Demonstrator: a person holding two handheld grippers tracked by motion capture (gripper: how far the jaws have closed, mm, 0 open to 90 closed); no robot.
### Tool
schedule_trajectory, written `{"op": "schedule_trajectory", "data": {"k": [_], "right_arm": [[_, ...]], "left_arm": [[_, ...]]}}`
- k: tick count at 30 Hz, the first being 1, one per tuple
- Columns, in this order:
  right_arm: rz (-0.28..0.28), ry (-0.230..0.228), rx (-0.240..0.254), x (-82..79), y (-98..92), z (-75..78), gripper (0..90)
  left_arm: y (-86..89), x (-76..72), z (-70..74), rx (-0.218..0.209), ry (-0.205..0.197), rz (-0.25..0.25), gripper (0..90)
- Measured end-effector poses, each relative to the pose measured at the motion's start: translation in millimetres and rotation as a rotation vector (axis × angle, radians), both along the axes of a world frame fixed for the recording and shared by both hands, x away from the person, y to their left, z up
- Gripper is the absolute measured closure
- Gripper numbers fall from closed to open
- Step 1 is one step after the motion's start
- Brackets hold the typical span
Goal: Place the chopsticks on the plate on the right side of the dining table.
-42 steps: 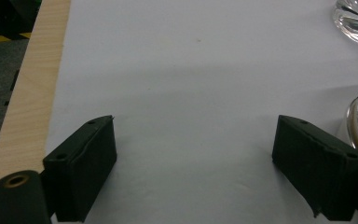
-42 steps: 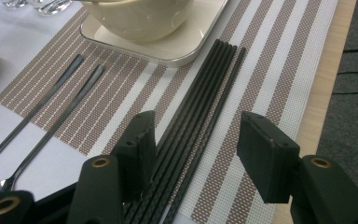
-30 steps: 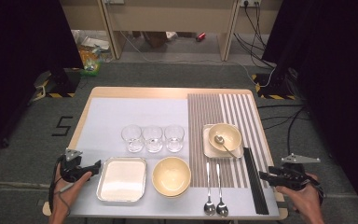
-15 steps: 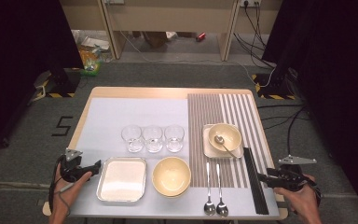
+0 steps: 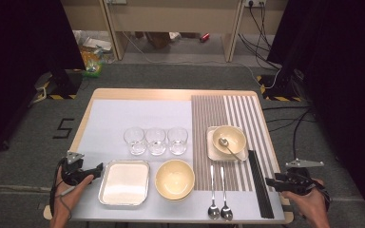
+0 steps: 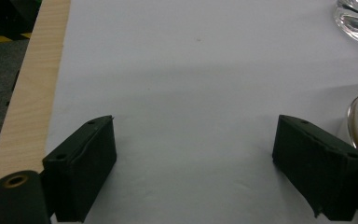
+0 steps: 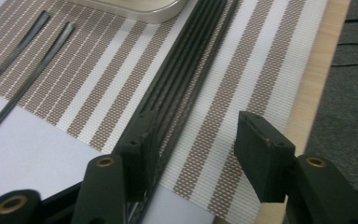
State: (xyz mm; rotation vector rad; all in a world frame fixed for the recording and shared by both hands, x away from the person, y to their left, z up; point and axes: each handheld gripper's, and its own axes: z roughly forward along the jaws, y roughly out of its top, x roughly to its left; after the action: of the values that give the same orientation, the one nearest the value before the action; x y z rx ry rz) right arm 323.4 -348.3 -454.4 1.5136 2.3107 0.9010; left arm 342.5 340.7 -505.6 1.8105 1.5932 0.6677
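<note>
Nothing much has shifted since the earlier frame: both hands hold their places at the bottom of the high view, and the right claw [image 5: 269, 181] has only crept slightly toward the chopsticks [image 5: 258, 183]. It gapes wide with nothing held; in the right gripper view the black chopsticks [image 7: 186, 88] lie on the striped mat [image 7: 256, 79], touching its left jaw. At the lower left the left claw [image 5: 98, 168] is equally spread and empty beside the tray [image 5: 123, 183]. Judging by this, the approach is under way; next the right claw must centre over the chopsticks and pinch. Farther up stand the bowl [image 5: 174, 178] and glasses [image 5: 156, 140] on the worktop [image 5: 142, 95].
</note>
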Motion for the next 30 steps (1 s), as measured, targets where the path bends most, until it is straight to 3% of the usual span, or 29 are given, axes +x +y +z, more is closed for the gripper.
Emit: {"op": "schedule_trajectory", "data": {"k": [9, 16, 30], "right_arm": [[-0.008, 0.013, -0.041, -2.3, -6.2, -1.1, 59.8], [0.023, 0.04, -0.053, -0.1, 6.2, -4.5, 62.1], [0.019, 0.089, -0.094, 0.5, 21.7, -8.8, 66.6]], "left_arm": [[-0.1, 0.0, -0.1, -0.002, -0.001, 0.0, 12.6], [-0.1, -0.1, -0.1, -0.002, -0.002, 0.001, 12.6], [-0.2, -0.1, -0.1, -0.001, -0.003, 0.001, 12.6]]}}
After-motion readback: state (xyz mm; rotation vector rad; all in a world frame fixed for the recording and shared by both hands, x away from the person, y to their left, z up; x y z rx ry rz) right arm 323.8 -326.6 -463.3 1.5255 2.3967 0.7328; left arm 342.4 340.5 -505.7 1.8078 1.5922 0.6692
